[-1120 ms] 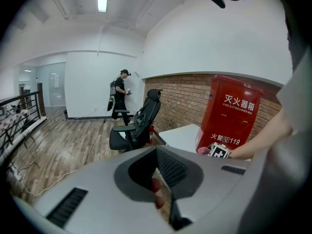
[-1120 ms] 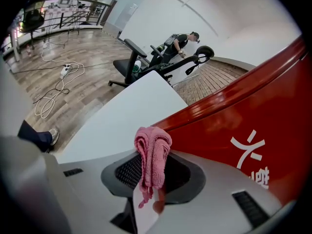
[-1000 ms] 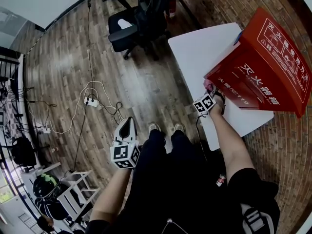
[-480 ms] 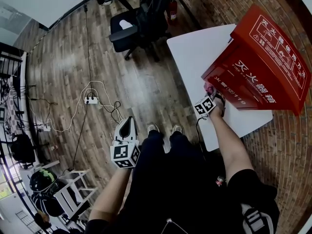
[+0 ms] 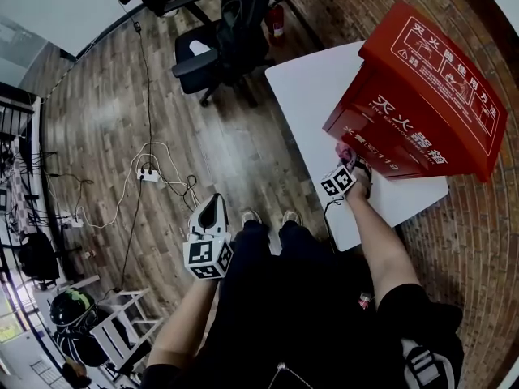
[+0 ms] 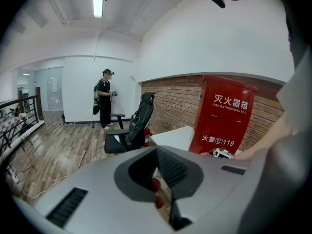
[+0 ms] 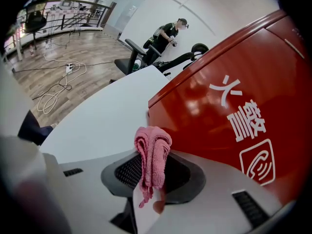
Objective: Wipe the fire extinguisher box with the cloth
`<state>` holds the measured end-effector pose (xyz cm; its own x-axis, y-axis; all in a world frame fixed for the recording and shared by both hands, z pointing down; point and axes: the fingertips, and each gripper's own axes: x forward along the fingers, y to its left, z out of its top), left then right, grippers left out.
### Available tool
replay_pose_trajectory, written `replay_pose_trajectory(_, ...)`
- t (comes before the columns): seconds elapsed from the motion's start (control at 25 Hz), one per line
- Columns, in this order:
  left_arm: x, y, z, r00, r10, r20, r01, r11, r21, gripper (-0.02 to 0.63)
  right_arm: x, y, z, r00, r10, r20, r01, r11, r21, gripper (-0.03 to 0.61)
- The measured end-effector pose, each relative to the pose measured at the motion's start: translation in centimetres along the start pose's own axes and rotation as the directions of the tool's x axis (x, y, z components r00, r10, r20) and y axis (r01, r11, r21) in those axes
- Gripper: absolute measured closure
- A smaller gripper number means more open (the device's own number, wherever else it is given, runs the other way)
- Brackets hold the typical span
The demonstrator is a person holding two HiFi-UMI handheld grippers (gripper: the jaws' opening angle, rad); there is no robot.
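Black clothing [image 5: 284, 314], grey left gripper [image 5: 213, 201], black-and-white marker cube [image 5: 208, 258]

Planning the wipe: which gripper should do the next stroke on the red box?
Right. The right gripper holds the pink cloth beside the fire extinguisher box; the left gripper, shut and empty, hangs over the floor, away from the table.

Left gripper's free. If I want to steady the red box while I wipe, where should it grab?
Probably the front lip of the overhanging lid, approached from the left: the fire extinguisher box is too broad for the jaws, and the right gripper holds the cloth at the lower front.
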<state>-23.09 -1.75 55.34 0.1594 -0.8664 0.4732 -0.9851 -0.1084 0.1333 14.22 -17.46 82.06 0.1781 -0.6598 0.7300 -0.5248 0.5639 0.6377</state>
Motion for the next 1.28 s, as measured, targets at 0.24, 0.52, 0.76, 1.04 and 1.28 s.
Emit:
replay_pose_trajectory(0.24,0.9,-1.5,0.2,1.0,-0.023,-0.004,0.023,1.0,0.017,0.586,0.0,-0.1,-1.2,1.0,0.002,0.002,-0.002,1.0,0.002,0.465)
replay_pose_trajectory(0.52,1.7,-2.8,0.6,0.999,-0.048,-0.005,0.049,0.998,0.035,0.586,-0.5,-0.2,-2.5,1.0,0.008,0.002,-0.008,1.0,0.014,0.465)
replay_pose_trajectory(0.76,2.4,-4.3,1.0,0.997,-0.076,-0.008,0.076,0.996,0.05,0.586,-0.8,-0.5,-4.3,1.0,0.002,-0.012,-0.001,1.0,0.028,0.465)
replay_pose_trajectory(1.04,3.0,-5.6,1.2,0.995,-0.103,-0.013,0.103,0.992,0.071,0.586,-1.2,-0.7,-6.6,1.0,0.004,-0.03,-0.002,0.998,0.055,0.465)
replay_pose_trajectory(1.28,3.4,-6.7,1.3,0.992,-0.125,-0.021,0.126,0.988,0.084,0.586,-1.4,-0.8,-8.6,0.999,0.004,-0.05,-0.001,0.997,0.071,0.463)
